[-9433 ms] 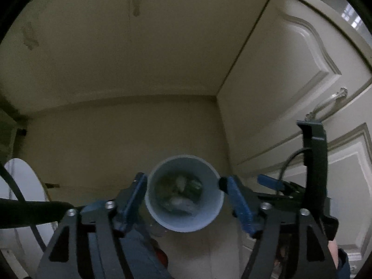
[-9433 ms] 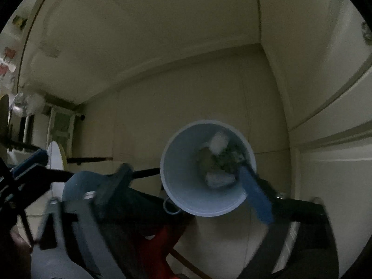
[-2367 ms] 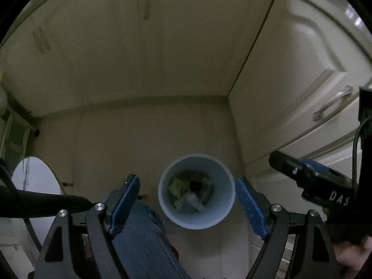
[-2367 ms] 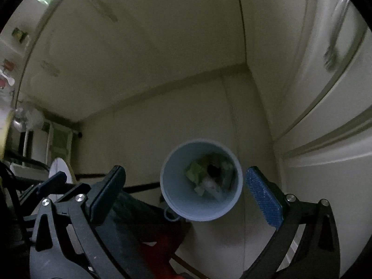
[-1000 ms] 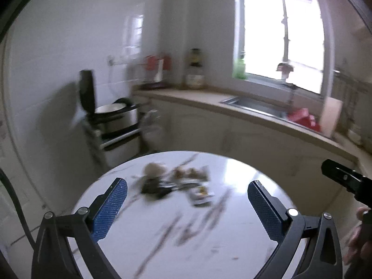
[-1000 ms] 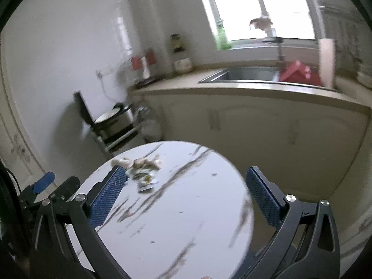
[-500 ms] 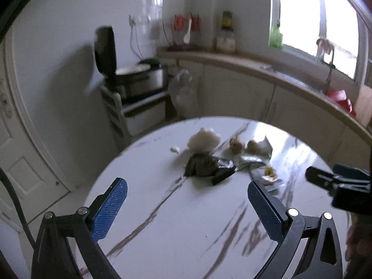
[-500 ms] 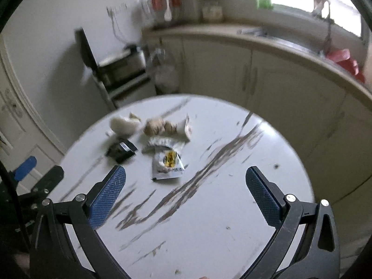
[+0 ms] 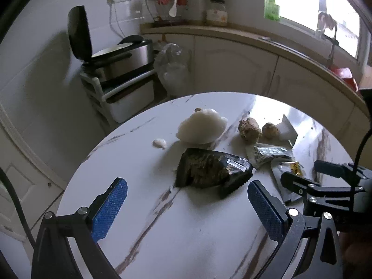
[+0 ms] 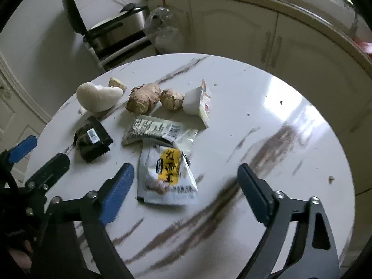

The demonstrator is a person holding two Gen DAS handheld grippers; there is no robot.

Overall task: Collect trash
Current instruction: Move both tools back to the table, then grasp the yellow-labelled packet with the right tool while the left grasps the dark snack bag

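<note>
Trash lies on a round white marble table (image 9: 186, 232) (image 10: 267, 121). A black snack packet (image 9: 211, 169) (image 10: 93, 139) lies just beyond my open, empty left gripper (image 9: 186, 200). A white-and-yellow wrapper (image 10: 166, 174) (image 9: 287, 174) lies between the fingers of my open, empty right gripper (image 10: 186, 186). Behind it lie a striped silver wrapper (image 10: 151, 129) (image 9: 267, 153), a white crumpled lump (image 9: 201, 126) (image 10: 97, 96), two ginger pieces (image 10: 143, 97) (image 9: 250, 130) and a torn white packet (image 10: 197, 100).
Kitchen cabinets (image 9: 244, 69) and a counter with a sink run behind the table. A metal cooker with its lid up (image 9: 116, 53) stands on a rack at the back left, with a clear plastic bag (image 9: 172, 67) beside it. My right gripper shows at the left view's right edge (image 9: 325, 186).
Both grippers swung up from the blue bin on the floor to the table. In the last half second they moved closer to the trash, which now looks larger.
</note>
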